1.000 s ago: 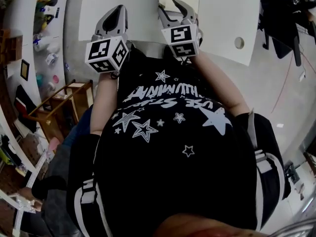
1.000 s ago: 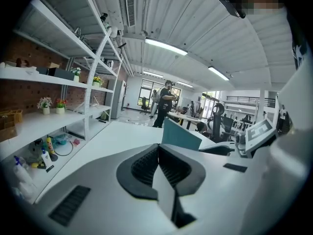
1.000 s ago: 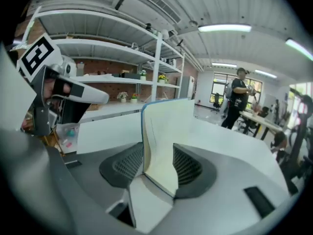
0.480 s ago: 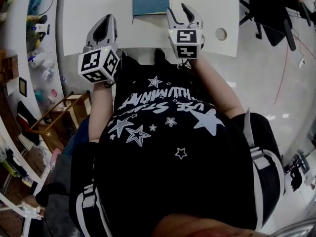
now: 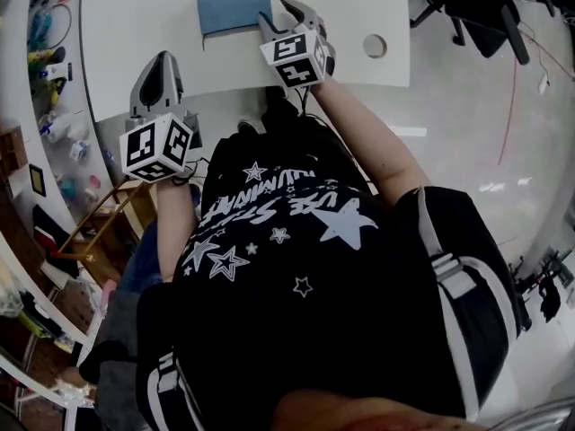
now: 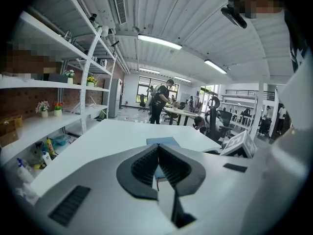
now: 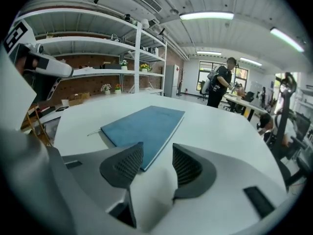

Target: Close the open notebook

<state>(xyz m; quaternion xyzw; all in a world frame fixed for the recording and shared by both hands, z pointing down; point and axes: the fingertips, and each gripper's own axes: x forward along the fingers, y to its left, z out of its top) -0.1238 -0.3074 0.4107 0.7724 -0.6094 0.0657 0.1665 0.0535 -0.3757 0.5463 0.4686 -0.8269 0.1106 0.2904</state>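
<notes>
Head view: notebook (image 5: 232, 0) lies closed, long axis pointing away; left tongs (image 5: 156, 60) pinched together, right tongs (image 5: 277, 13) parted.

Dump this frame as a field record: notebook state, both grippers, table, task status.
notebook: closed, blue cover up, flat on the table
table: white, with a round hole right of the notebook
right gripper: open, nothing between the jaws, by the notebook's near edge
left gripper: shut, empty, off to the notebook's left
task status: looks done
</notes>
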